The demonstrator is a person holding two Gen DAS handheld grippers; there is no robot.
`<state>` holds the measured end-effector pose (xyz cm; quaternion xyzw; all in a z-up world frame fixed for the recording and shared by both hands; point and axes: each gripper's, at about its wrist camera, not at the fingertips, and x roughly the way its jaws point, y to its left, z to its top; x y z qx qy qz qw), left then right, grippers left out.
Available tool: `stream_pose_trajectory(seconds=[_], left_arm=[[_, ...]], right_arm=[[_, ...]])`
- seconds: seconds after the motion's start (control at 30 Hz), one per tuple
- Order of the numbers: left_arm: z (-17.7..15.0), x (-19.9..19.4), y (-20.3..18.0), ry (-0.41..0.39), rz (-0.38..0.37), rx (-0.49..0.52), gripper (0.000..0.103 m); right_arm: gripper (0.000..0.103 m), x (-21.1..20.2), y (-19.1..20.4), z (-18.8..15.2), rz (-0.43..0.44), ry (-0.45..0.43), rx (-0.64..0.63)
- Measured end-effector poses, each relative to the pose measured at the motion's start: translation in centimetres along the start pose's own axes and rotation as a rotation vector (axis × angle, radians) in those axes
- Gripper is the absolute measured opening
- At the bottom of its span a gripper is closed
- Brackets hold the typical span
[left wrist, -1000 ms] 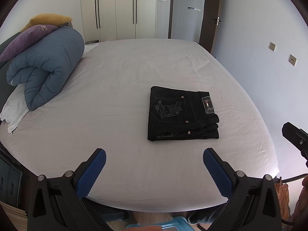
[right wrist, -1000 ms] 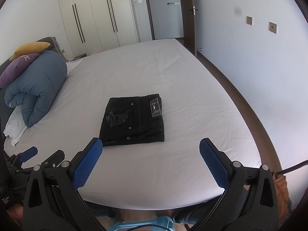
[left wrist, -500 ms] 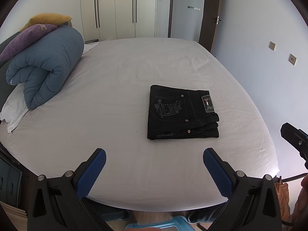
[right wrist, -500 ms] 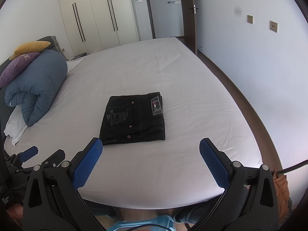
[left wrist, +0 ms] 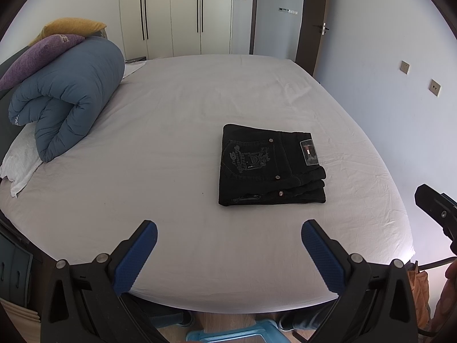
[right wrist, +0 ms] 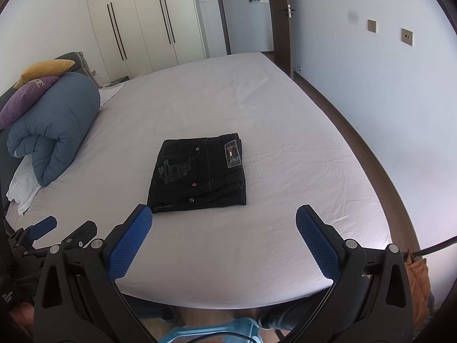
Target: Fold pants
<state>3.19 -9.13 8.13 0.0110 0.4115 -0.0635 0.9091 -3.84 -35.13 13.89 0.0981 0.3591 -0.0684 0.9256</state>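
Black pants (left wrist: 271,165) lie folded into a compact rectangle on the white bed (left wrist: 171,131), pocket embroidery and a waist label facing up. In the right wrist view the same pants (right wrist: 198,171) sit just beyond my fingers. My left gripper (left wrist: 228,225) hovers over the near edge of the bed, open and empty, short of the pants. My right gripper (right wrist: 224,211) is likewise open with nothing between its blue pads, held back from the bundle. Part of the right gripper (left wrist: 437,211) shows at the left view's right edge, and the left gripper (right wrist: 57,234) shows low left in the right view.
A rolled blue duvet (left wrist: 65,105) with a purple pillow (left wrist: 37,57) and a yellow pillow (left wrist: 68,28) lies at the bed's left. Wardrobes (left wrist: 171,14) and a door (left wrist: 314,23) stand behind. A wall (right wrist: 385,85) runs along the right. A light blue stool (left wrist: 228,334) is below.
Both grippers have drifted very slightly; the pants appear a touch nearer in the right wrist view. The pants lie unmoved on the bed and both grippers stay open.
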Motion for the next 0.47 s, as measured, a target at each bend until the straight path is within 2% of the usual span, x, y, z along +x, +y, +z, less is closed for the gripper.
stream_pose_trajectory(seconds=[0.47], left_arm=[[-0.10, 0.39, -0.09, -0.004, 0.018, 0.013, 0.103]], right_arm=[[0.103, 0.62, -0.52, 0.25, 0.009, 0.018, 0.011]])
